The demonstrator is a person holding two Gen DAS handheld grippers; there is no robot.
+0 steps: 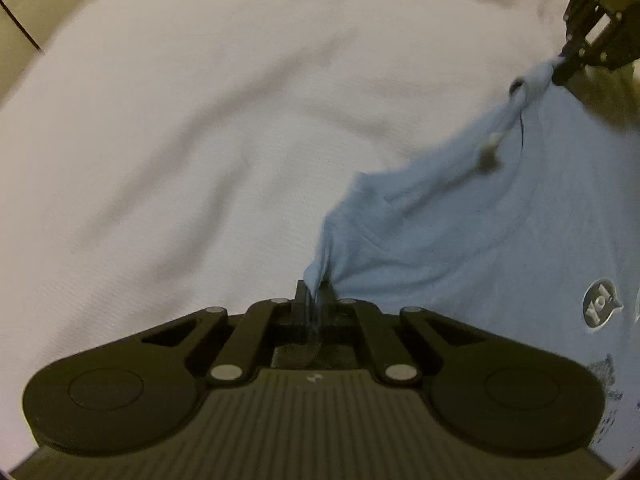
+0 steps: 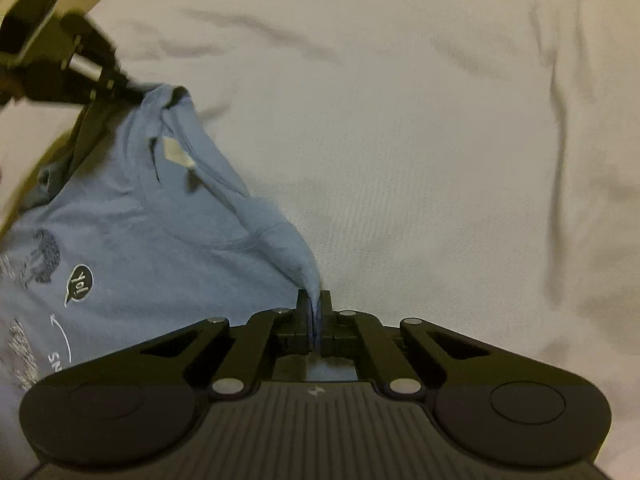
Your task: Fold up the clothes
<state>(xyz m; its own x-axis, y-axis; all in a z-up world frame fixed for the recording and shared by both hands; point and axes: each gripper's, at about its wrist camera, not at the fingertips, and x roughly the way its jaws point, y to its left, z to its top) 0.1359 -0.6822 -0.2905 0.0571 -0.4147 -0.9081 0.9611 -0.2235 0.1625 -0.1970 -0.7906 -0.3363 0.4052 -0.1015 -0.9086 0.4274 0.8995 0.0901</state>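
A light blue T-shirt [image 1: 472, 232] with a dark print and a "Yo!" bubble hangs stretched between my two grippers above a white sheet. My left gripper [image 1: 316, 292] is shut on one shoulder of the T-shirt, with the cloth pinched between its fingers. In the left wrist view the right gripper [image 1: 560, 68] holds the other shoulder at the top right. My right gripper [image 2: 314, 304] is likewise shut on a bunched corner of the T-shirt [image 2: 140, 240]. The left gripper [image 2: 136, 94] shows at the upper left of that view, clamped on the far shoulder. The neck label [image 2: 178, 152] faces up.
A wrinkled white sheet [image 1: 180, 140] covers the bed under the shirt and fills most of both views [image 2: 440, 140]. A strip of tan floor or wall [image 1: 24, 12] shows at the top left past the sheet's edge.
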